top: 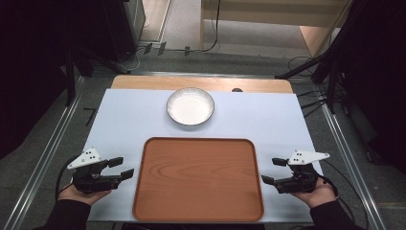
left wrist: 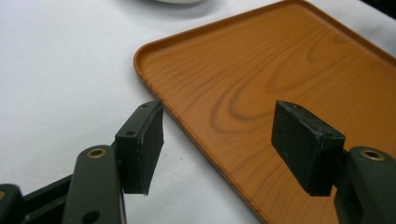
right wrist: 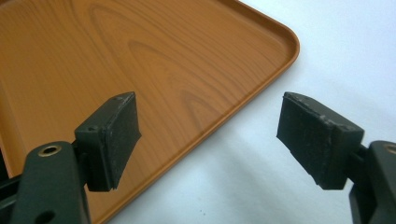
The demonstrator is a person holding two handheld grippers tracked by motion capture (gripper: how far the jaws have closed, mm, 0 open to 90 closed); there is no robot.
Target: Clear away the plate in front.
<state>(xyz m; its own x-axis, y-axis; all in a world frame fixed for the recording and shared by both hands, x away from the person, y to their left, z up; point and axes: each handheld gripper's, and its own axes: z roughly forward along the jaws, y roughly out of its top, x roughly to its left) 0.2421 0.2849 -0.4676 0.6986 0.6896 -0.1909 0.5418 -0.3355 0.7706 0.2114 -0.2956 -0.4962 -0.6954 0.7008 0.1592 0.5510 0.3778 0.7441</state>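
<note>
Two grippers are sitting low at either side of a wooden tray, one in each of the person's hands. The left gripper is resting at about nine o'clock from the tray, its jaws spread wide apart and holding nothing, pointing in toward the tray's left rim. Seen along that gripper's own view, the left gripper is straddling the tray's edge: one jaw is hanging over the white sheet, the other over the wood-grain floor of the tray.

The right gripper is mirroring it at about three o'clock, jaws likewise gaping and empty. In its own view the right gripper is hovering across the tray's rounded corner, one jaw above the tray, the other above the white sheet.

The tray is lying flat and bare at the near middle of the bench, on a white sheet that is covering most of the top. A white bowl is standing at twelve o'clock from the tray, just beyond its far rim and apart from it, well away from both grippers. Its inside is looking plain white.
</note>
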